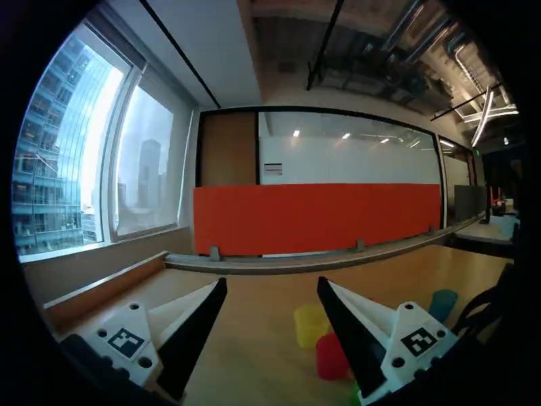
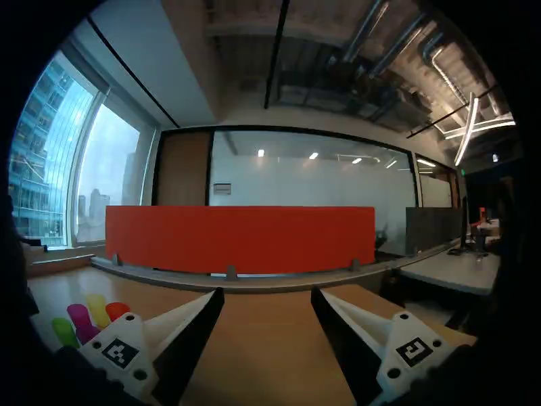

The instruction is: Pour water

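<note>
1. Left gripper [image 1: 271, 280]: spread wide, empty, facing the orange partition [image 1: 318, 218].
2. Yellow cup [image 1: 310, 323], red cup [image 1: 330, 357] and teal cup [image 1: 443, 303] stand on the desk [image 1: 257, 352], nearer than the partition.
3. Right gripper [image 2: 267, 291]: spread wide, empty, facing the partition.

left gripper [image 1: 272, 284] agape, right gripper [image 2: 268, 292] agape

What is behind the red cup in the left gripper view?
A yellow cup stands behind the red cup, slightly left, on the wooden table. One finger of the left gripper covers the red cup's right side, so anything there is hidden.
</note>
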`<state>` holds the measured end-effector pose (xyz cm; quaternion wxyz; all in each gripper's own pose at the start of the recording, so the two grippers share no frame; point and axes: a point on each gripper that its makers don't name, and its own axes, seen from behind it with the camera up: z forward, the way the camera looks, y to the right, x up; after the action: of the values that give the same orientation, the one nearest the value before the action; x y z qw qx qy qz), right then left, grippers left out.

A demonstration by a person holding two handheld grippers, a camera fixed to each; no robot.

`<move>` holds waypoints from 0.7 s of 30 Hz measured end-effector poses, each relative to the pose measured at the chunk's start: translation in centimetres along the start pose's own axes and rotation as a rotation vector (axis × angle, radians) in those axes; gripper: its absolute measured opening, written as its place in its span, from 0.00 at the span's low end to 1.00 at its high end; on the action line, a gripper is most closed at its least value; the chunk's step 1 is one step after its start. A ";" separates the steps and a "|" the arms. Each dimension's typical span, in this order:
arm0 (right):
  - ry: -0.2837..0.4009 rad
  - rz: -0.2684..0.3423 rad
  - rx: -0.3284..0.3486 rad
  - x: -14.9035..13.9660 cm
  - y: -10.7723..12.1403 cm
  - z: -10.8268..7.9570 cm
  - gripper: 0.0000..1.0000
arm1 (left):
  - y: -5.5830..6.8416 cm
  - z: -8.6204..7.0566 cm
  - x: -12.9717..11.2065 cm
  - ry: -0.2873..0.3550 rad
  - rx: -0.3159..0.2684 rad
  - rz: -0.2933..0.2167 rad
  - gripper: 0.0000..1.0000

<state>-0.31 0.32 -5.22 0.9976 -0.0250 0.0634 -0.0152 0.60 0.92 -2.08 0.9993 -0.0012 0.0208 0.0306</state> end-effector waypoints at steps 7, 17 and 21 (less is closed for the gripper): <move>0.011 -0.019 0.004 0.5 -0.1 0.2 0.99 | 0.1 0.1 -1.9 0.007 0.011 0.004 0.99; 0.020 -0.041 0.013 0.9 -1.5 -0.1 0.99 | -0.5 0.3 -3.8 0.007 0.021 -0.056 0.99; 0.022 -0.052 0.007 1.1 -1.6 0.0 0.99 | -0.1 0.4 -4.9 -0.001 0.011 -0.069 1.00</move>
<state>0.72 -1.35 -5.25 0.9961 -0.0229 0.0737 -0.0418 -4.23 0.49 -1.52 0.9998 0.0038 0.0206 -0.0038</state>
